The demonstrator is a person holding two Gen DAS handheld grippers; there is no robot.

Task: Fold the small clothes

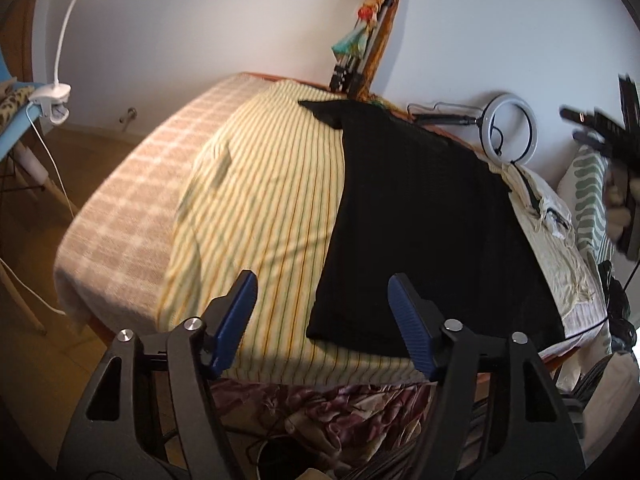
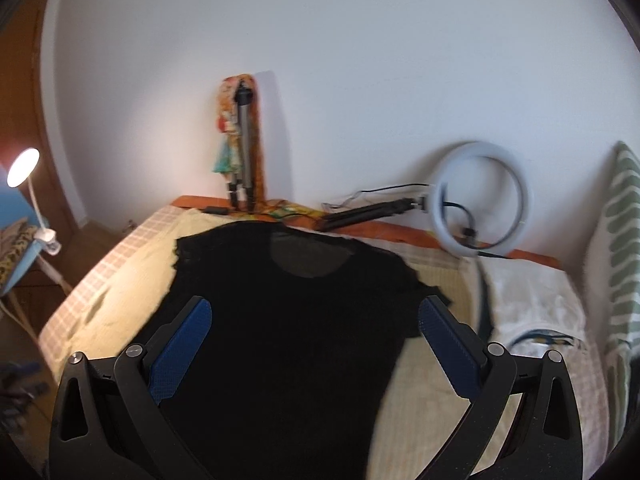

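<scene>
Black shirt (image 2: 296, 320) lies flat ahead of right gripper (image 2: 316, 320), neck hole farthest, spread on striped sheet (image 1: 256, 208) for folding. Right gripper wide open, empty. Left gripper (image 1: 322, 300) likewise, shirt's hem corner just ahead-right.

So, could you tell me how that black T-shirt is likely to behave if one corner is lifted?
The black T-shirt lies flat and thin on the striped sheet, so it would probably drape limply rather than hold shape. The mesh-like panel at its neckline suggests light fabric. The sheet beneath already shows wrinkles, so pushing the shirt may bunch both.
</scene>
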